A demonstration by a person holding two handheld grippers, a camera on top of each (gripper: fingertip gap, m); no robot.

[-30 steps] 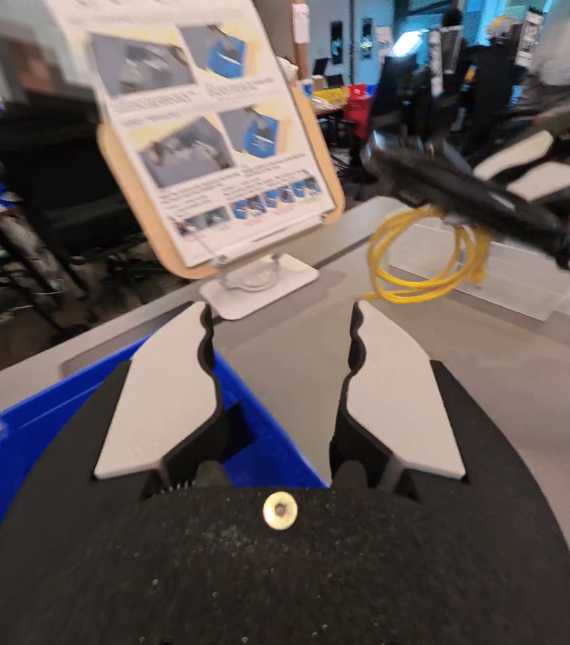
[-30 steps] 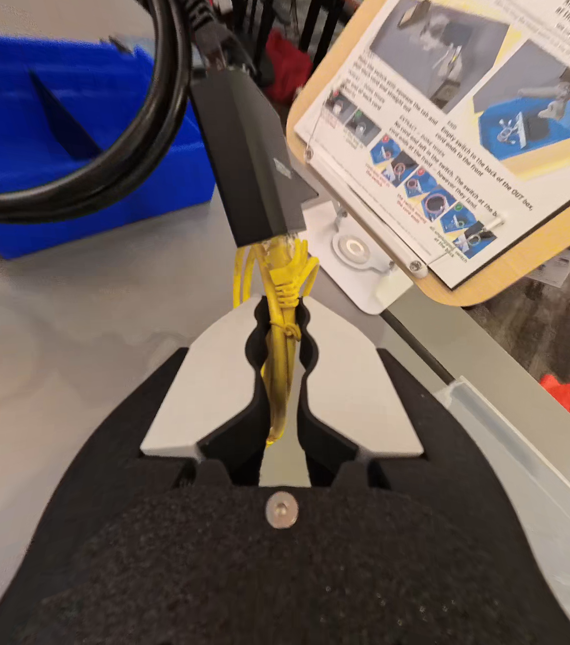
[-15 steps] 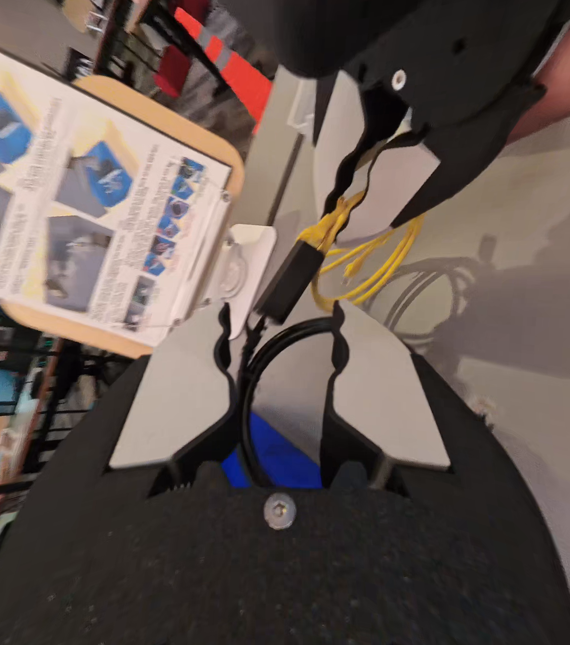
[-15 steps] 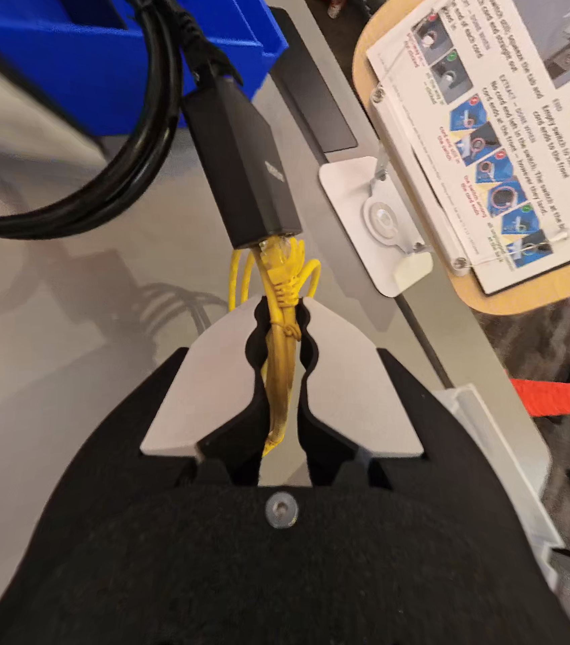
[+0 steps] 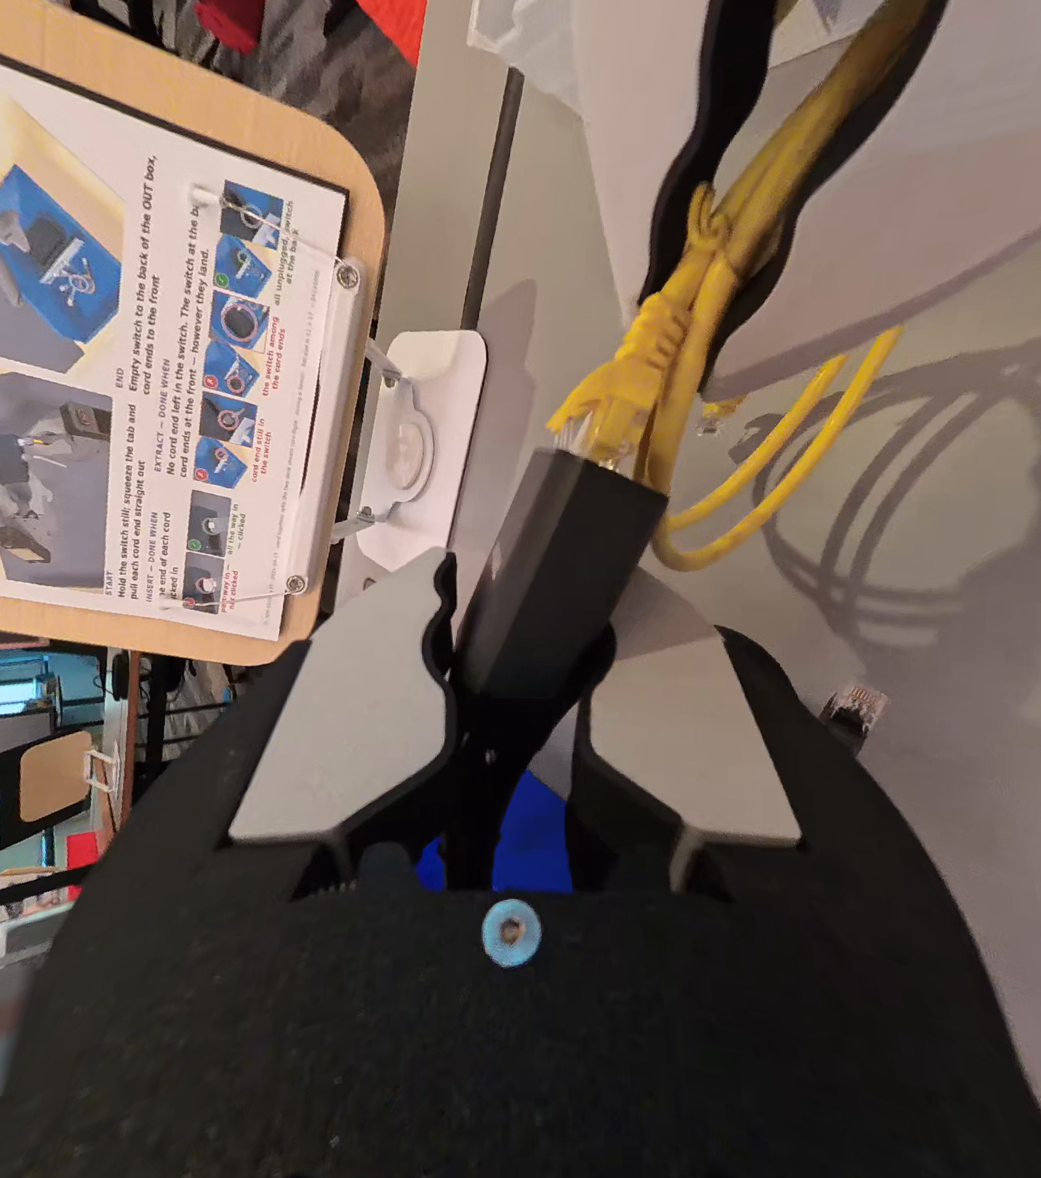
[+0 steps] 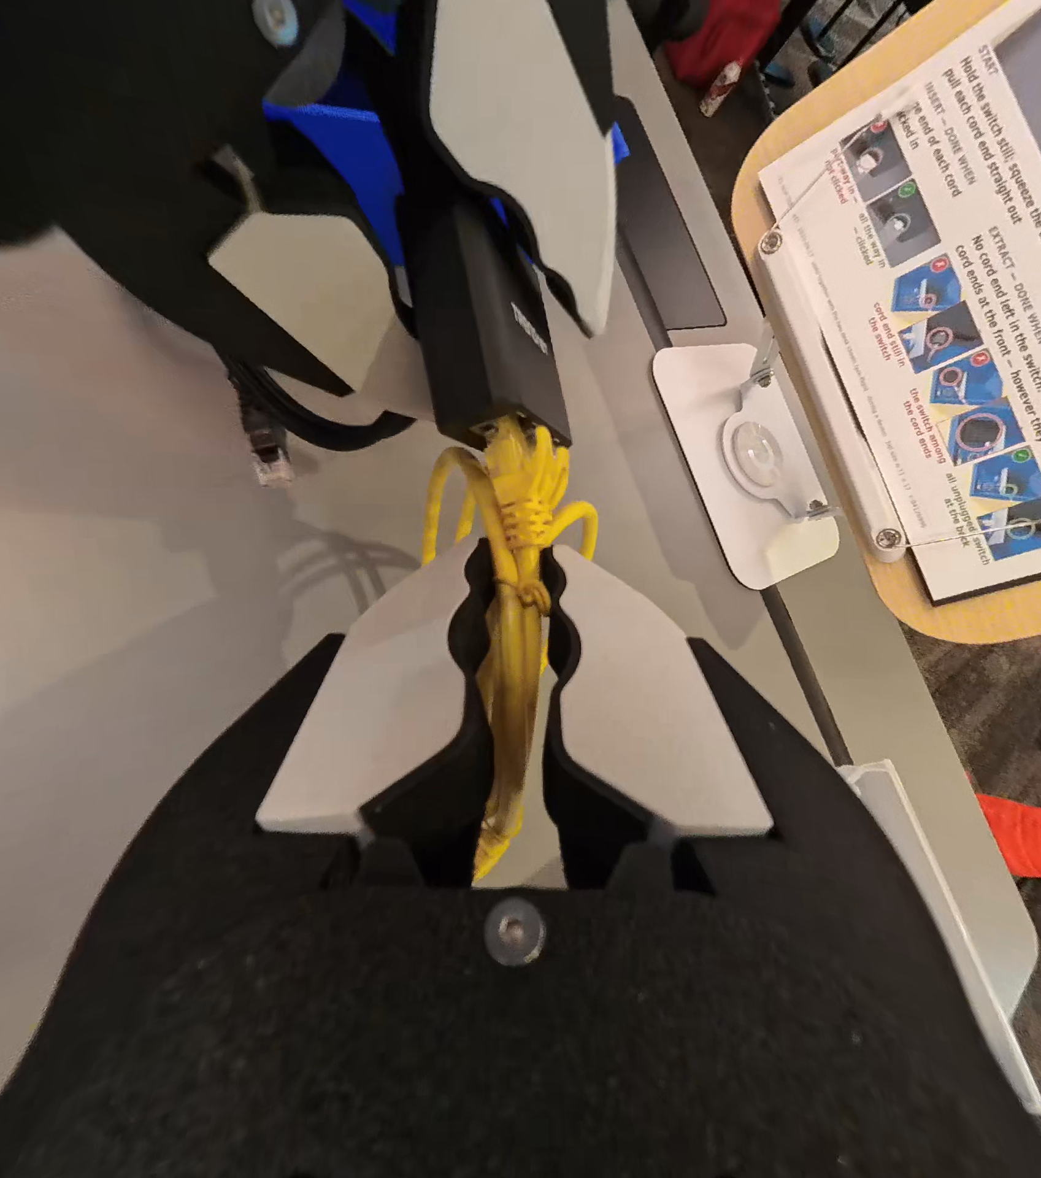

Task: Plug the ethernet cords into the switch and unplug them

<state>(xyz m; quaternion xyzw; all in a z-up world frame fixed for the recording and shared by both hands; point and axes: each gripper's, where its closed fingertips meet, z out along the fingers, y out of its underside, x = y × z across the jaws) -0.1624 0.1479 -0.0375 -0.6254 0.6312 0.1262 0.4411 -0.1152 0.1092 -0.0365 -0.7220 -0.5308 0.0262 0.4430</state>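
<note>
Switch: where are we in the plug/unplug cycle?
Done: a yellow cord end sits in the switch. In hand: right gripper clamps the yellow bundle; left gripper straddles the switch. Left: a black plug hangs free, then unplugging.

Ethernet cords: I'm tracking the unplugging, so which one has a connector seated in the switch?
The yellow cord, gripped by the right hand-held gripper; the black cord's connector hangs free of the switch.

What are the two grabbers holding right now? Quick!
Left gripper: closed around the black switch.
Right gripper: shut tight on the bundled yellow ethernet cord, which is plugged into the switch.
</note>
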